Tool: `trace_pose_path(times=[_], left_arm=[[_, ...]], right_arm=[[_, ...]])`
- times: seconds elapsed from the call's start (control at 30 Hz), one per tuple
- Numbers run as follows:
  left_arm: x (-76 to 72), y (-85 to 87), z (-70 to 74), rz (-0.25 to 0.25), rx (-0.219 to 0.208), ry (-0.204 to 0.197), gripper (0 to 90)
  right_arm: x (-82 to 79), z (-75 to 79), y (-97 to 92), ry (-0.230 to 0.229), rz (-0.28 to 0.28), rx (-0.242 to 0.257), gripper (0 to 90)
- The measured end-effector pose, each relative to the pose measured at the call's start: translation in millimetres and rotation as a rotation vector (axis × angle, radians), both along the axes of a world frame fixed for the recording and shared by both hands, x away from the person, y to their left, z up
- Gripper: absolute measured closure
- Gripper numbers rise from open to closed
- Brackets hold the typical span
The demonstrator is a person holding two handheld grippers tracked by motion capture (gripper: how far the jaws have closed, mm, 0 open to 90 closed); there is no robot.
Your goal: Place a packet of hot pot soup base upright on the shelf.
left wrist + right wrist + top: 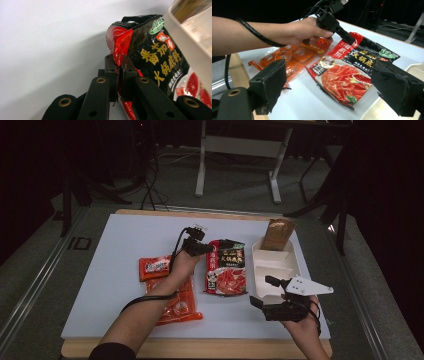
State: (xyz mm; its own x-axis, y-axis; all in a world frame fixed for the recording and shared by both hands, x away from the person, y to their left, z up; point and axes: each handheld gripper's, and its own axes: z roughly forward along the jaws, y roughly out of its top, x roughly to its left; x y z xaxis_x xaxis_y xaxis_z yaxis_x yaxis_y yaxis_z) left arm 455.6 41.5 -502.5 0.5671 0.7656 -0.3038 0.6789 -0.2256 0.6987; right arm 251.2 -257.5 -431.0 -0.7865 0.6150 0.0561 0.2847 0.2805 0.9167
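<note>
With the left gripper [119, 75] clenched on the soup-base packet [226, 272] corner and the right gripper [329, 87] released, lift slowly toward the tray [290, 265] at centre right.

surface: white table [125, 285] | on it: black-red sauce packet [227, 270], orange packets [172, 300], white tray [280, 265]

Left claw [119, 65]: black linkage arms, brass-ringed pivots, flat black pads, black cable. Right claw [264, 293]: same black build, grey three-cornered plate on top, foam-like pads. Dark sleeve [111, 351] at left elbow.
</note>
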Motion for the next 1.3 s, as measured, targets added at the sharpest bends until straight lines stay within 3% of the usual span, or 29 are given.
trace_pose_path(times=[0.4,0.5,0.73,0.97,1.03,1.13,1.3], left_arm=[[-27.5,2.7,28.3,-0.036,-0.07,-0.076,86.8],[-35.7,2.3,34.5,-0.046,-0.085,-0.099,86.8],[-50.2,0.9,45.1,-0.074,-0.097,-0.141,86.8],[-57.5,1.6,49.2,-0.089,-0.134,-0.154,86.8],[-58.4,2.4,50.2,-0.095,-0.145,-0.157,86.8],[-60.2,3.0,52.7,-0.1,-0.156,-0.165,86.8],[-68.3,2.5,61.6,-0.122,-0.164,-0.208,86.8]], right_arm=[[0.2,5.0,-8.3,-0.002,-0.014,0.032,11.2],[-1.6,8.3,-10.5,-0.035,-0.038,0.027,12.8],[-1.2,12.4,-14.4,-0.061,-0.041,0.029,13.2],[2.7,15.4,-20.9,-0.103,-0.1,-0.002,13.2],[3.8,17.9,-23.4,-0.053,-0.121,-0.006,13.2],[4.1,19.9,-26.9,-0.012,-0.152,0.005,12.9],[2.7,25.8,-30.2,-0.037,-0.175,-0.003,10.3]])
